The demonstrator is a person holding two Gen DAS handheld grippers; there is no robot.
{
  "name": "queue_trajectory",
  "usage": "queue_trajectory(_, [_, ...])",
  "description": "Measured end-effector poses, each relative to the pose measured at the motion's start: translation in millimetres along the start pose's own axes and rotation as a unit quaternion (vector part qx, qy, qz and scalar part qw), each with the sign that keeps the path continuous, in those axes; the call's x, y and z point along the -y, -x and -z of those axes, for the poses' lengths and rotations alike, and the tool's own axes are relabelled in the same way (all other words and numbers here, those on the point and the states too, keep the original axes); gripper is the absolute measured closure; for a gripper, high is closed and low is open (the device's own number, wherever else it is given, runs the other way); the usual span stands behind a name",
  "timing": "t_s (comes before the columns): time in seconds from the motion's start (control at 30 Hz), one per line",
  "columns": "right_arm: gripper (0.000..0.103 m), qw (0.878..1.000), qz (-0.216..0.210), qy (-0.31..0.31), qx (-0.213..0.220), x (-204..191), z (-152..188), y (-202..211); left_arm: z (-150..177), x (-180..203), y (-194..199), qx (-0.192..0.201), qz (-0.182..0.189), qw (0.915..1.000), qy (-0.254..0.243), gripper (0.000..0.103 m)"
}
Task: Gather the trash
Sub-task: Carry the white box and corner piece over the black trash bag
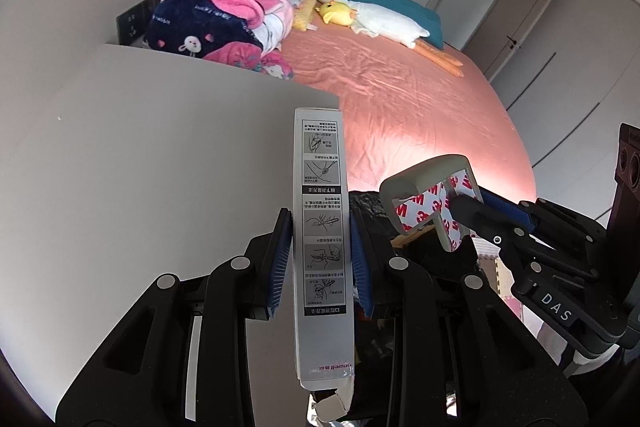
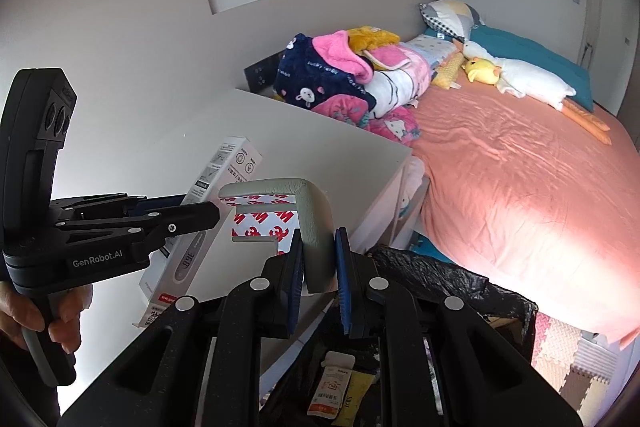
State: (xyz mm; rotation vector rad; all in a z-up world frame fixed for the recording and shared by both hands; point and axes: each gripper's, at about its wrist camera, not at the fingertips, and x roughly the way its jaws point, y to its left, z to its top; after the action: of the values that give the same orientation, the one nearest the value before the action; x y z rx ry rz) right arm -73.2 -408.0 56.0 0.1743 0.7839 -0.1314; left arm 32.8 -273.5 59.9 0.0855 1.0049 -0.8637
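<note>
Box: the long thin box (image 1: 322,243) was squeezed between the two blue pads of the left gripper (image 1: 320,259). It was up in the air, above the edge of the white table (image 1: 140,167).
Box long side: it ran straight out along the fingers, with one end poking far past the tips.
Corner guard: the grey corner guard (image 2: 308,227) with red and white tape was pinched tight in the right gripper (image 2: 320,267), just beside the box.
Trash bag: the black trash bag (image 2: 440,279) sat open below and a bit in front of both grippers, between the table and the pink bed (image 2: 520,167). Small packets (image 2: 332,383) already lay inside.
Nearer hand: the right gripper looked closer to the bag's mouth.
Next move: probably both things had to go down and forward into the bag, the box end first.
</note>
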Motion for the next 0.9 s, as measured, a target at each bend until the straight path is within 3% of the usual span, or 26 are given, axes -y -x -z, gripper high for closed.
queue_trajectory(0.9, [0.087, 0.99, 0.09, -0.106, 0.011, 107.1, 35.9, 47.6, -8.7, 110.8, -54.6, -0.058, 0.071, 0.9898, -0.109, 0.074])
